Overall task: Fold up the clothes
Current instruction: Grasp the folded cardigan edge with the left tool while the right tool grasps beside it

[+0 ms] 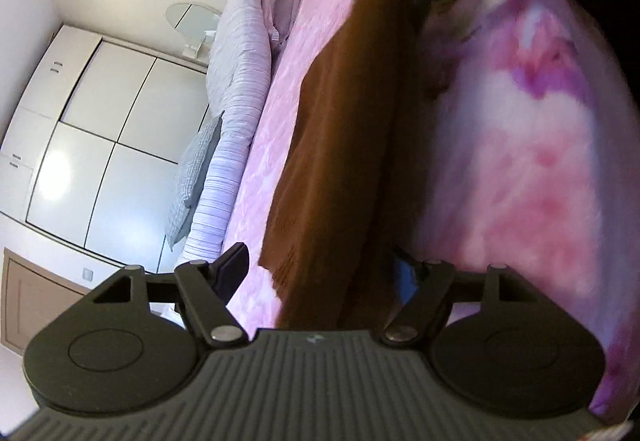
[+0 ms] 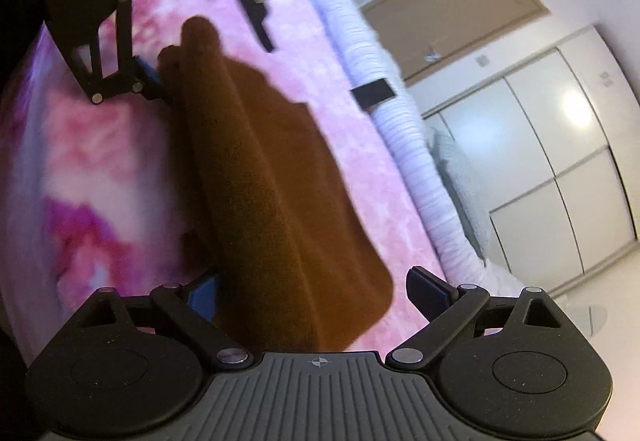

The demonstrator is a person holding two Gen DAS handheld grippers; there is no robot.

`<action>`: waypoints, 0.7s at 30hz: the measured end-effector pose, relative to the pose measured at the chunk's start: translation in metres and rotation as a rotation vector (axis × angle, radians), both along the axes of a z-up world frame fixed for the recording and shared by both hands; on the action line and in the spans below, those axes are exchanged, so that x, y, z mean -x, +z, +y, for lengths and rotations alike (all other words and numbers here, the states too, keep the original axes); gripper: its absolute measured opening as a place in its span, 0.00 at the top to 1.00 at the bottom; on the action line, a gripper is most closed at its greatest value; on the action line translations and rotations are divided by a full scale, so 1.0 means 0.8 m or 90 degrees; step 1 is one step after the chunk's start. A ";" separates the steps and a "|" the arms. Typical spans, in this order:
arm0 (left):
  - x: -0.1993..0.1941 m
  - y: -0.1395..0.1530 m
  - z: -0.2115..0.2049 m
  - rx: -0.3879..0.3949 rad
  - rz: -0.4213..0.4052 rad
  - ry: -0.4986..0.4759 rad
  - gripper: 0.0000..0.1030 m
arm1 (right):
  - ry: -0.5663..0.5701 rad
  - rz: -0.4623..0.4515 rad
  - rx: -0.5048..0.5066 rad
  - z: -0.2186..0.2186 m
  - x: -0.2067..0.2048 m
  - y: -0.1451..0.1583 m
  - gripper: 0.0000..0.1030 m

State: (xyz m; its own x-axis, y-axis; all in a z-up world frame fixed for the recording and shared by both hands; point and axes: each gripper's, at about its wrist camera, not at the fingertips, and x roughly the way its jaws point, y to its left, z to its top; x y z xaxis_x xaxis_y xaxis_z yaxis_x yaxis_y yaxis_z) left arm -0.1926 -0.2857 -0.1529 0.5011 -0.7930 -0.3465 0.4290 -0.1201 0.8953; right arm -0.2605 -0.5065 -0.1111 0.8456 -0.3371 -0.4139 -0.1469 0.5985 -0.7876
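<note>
Lying stretched in a long fold on the pink bedspread (image 2: 360,145), the brown garment (image 2: 276,201) runs between the two grippers. Both the left gripper (image 1: 320,273) and the right gripper (image 2: 316,293) stand with jaws spread wide at opposite ends of the garment, pads not pressing the cloth.

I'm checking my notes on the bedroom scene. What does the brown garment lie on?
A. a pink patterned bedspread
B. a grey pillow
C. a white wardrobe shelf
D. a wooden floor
A: in both wrist views the brown garment is spread flat on the pink patterned bedspread, with the white wardrobe standing apart at the side of the room.
</note>
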 end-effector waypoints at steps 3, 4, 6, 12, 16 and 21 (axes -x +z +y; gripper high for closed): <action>0.003 -0.004 -0.010 -0.016 -0.022 -0.015 0.40 | 0.003 0.004 0.010 0.004 -0.003 -0.004 0.08; 0.005 -0.005 -0.013 -0.021 -0.029 -0.020 0.48 | 0.006 0.017 0.019 0.006 -0.004 -0.011 0.08; 0.000 -0.003 -0.020 -0.028 -0.018 -0.015 0.55 | 0.015 0.038 0.038 0.007 -0.006 -0.025 0.08; -0.013 -0.008 -0.023 -0.056 -0.028 -0.022 0.60 | 0.023 0.054 0.091 -0.003 -0.008 -0.036 0.10; -0.014 -0.013 -0.028 -0.086 -0.042 -0.034 0.71 | 0.029 0.087 0.109 -0.007 -0.009 -0.037 0.51; -0.016 0.006 -0.026 -0.081 -0.041 -0.034 0.79 | 0.024 0.095 0.115 -0.004 -0.006 -0.031 0.73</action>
